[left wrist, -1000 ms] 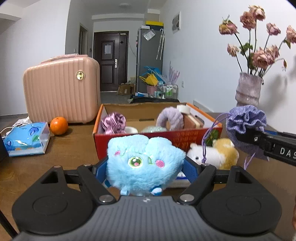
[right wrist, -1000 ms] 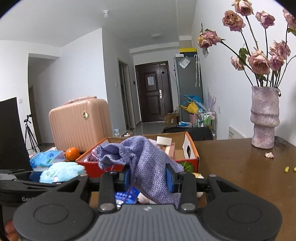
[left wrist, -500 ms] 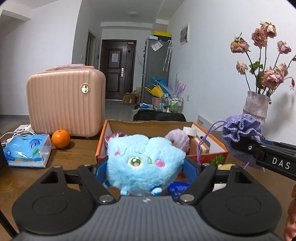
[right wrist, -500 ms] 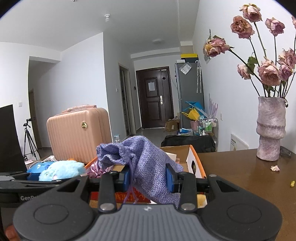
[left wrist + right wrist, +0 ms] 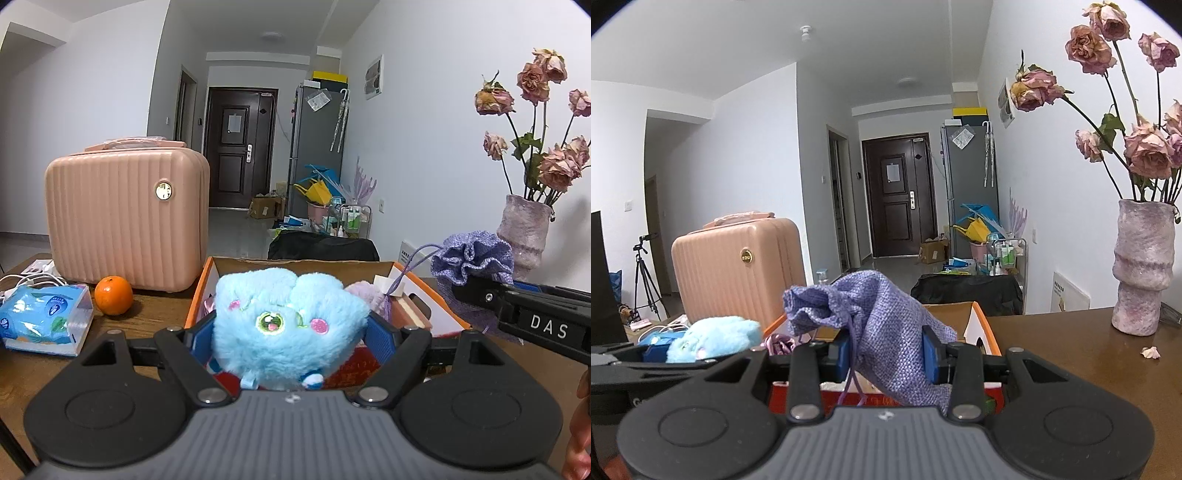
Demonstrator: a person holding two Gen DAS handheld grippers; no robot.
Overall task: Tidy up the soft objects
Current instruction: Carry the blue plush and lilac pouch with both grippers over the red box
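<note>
Gripping blue plush (image 5: 288, 321) w/ left gripper (image 5: 291, 332), right gripper (image 5: 886, 354) pinching purple pouch (image 5: 886, 332); both raised over orange box (image 5: 424, 291), prob. to drop in.

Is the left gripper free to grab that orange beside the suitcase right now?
Probably not: the left gripper is shut on the blue plush toy. The orange sits unobstructed, but the toy must go first.

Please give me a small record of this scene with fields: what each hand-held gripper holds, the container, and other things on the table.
left hand-held gripper: shut on blue plush toy
right hand-held gripper: shut on purple drawstring pouch
container: open cardboard box, just behind both held things
table, left side: pink suitcase, orange, tissue pack
table, right side: vase with dried roses
</note>
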